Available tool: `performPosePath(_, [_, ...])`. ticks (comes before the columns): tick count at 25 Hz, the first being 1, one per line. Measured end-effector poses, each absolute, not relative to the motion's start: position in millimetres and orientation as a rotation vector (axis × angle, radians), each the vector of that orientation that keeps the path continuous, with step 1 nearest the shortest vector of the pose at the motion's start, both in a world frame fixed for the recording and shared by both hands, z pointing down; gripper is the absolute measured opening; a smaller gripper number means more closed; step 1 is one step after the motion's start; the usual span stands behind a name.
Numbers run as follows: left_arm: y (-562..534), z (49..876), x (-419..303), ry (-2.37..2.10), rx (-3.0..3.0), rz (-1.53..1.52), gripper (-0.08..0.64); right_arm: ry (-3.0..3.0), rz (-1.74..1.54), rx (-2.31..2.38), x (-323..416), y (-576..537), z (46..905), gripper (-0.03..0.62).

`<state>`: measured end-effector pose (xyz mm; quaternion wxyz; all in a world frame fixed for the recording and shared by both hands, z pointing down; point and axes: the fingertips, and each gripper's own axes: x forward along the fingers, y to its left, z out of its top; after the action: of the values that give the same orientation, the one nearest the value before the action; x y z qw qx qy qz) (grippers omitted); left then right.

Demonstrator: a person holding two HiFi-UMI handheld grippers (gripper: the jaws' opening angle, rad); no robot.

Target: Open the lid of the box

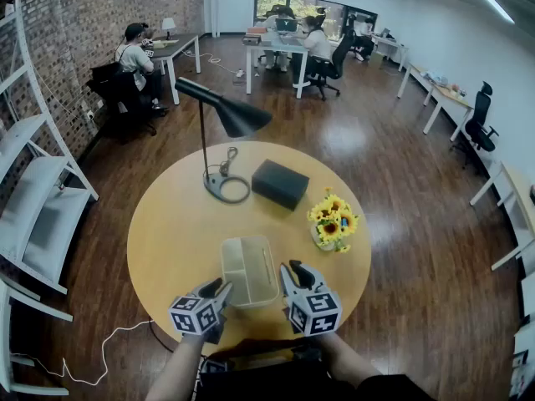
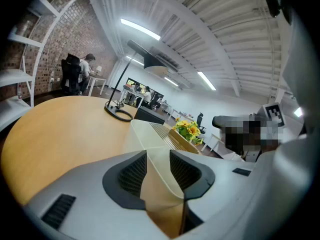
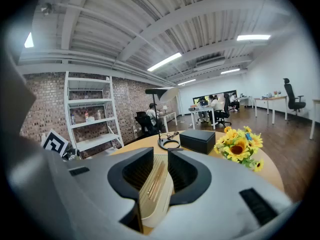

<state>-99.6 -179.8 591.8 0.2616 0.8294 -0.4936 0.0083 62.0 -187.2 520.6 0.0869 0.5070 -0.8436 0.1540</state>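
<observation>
A beige box (image 1: 248, 270) with a ribbed translucent lid lies near the front edge of the round wooden table (image 1: 171, 224). My left gripper (image 1: 224, 288) sits at the box's near left corner. In the left gripper view the left gripper (image 2: 158, 166) has its jaws close together, and the box's (image 2: 150, 134) corner fills the gap. My right gripper (image 1: 288, 271) is at the near right edge. In the right gripper view the right gripper (image 3: 160, 170) is likewise closed on the box's (image 3: 154, 196) rim. The lid lies flat on the box.
Behind the box stand a black case (image 1: 280, 183), a black desk lamp (image 1: 236, 117) with its round base (image 1: 227, 188) and cord, and a pot of sunflowers (image 1: 333, 220) at the right. White shelves (image 1: 33, 199) stand left of the table; people sit at far desks.
</observation>
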Motion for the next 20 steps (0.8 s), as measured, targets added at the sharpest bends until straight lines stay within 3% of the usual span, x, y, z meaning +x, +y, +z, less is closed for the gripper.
performPosePath(7, [-175.2,606.7,-97.3,-1.364,2.247,0.128,0.119,-2.435,0.414,1.391,23.1,-189.9,558.6,0.092])
performPosePath(20, [-173.0,611.4,-92.0,-1.333,2.237,0.089,0.104,-2.165,0.451,1.46,22.6,-206.4,628.2,0.066])
